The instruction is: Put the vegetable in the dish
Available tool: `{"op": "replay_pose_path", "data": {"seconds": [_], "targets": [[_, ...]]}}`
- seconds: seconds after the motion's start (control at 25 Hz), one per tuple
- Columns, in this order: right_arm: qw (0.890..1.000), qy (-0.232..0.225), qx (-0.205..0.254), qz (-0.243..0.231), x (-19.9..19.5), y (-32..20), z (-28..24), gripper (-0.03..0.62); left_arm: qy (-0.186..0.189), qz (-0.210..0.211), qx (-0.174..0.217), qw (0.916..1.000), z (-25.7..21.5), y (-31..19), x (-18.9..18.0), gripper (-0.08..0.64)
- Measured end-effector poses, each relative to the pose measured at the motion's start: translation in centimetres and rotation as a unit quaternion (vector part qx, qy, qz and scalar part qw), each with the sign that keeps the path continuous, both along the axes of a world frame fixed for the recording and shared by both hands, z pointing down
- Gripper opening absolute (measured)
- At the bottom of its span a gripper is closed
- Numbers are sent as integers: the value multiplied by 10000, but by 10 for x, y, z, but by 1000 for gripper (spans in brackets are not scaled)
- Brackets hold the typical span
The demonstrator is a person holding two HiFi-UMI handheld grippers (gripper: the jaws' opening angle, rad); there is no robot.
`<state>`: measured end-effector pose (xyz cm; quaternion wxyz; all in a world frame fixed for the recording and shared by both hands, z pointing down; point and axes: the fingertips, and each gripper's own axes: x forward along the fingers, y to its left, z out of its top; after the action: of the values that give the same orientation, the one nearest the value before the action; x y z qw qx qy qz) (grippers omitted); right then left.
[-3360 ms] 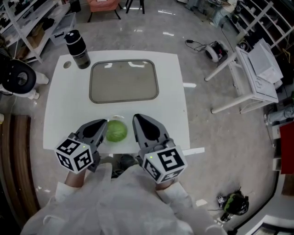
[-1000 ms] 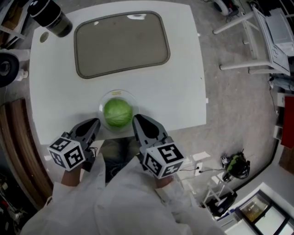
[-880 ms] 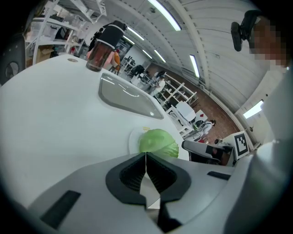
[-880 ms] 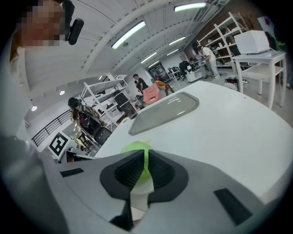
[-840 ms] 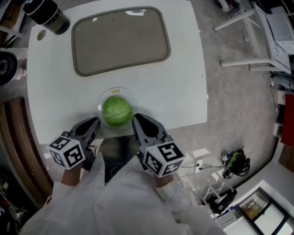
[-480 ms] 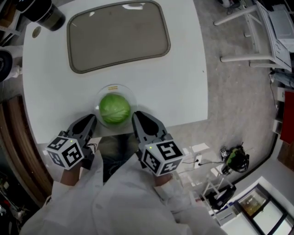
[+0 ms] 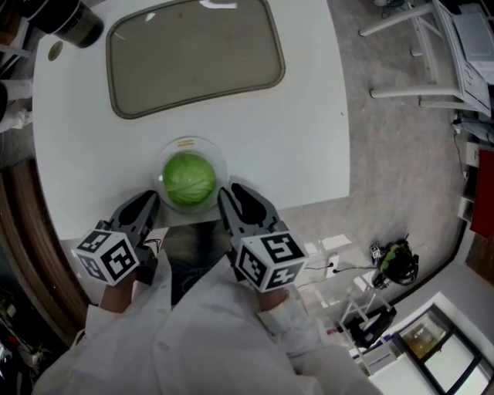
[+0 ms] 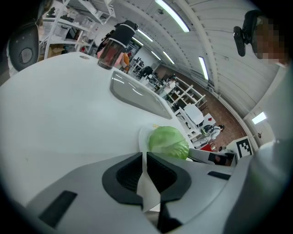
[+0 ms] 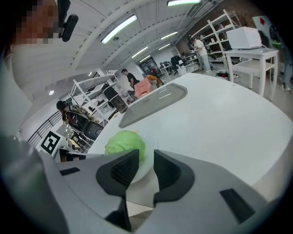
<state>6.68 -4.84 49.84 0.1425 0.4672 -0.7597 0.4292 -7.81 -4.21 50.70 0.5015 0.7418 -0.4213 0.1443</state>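
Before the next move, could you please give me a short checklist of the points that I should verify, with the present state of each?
1. Cabbage lies in the dish: ok.
2. Dish rests fully on the table: ok, but it sits near the front edge.
3. Right gripper is free of the dish: ok. Its jaws have just been opening; the dish rim shows in the gap, but the pads do not press on it.
4. Left gripper is empty: ok. Its jaws are nearly together with nothing between them.
5. Tray and bottle stand well away from both grippers: ok.
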Motion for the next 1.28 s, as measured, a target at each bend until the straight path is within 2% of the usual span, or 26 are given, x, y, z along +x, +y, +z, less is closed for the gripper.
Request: {"op": "replay_pose_path", "data": {"seconds": [0.2, 0.36, 0.8, 1.28], "targets": [[9999, 30, -87, -60, -2, 3, 6, 116, 2, 46, -2, 10000, 2, 1, 0, 18], [9998, 21, -217, -19, 0, 5, 11, 124, 113, -2, -81, 9999, 1, 3, 3, 57], [9988, 83, -470, 56, 0, 11, 22, 124, 225, 15, -285, 9993, 6, 11, 8, 84], [9989, 9, -441, 125, -4, 5, 19, 124, 309, -261, -427, 9983, 6, 8, 9, 95]]}}
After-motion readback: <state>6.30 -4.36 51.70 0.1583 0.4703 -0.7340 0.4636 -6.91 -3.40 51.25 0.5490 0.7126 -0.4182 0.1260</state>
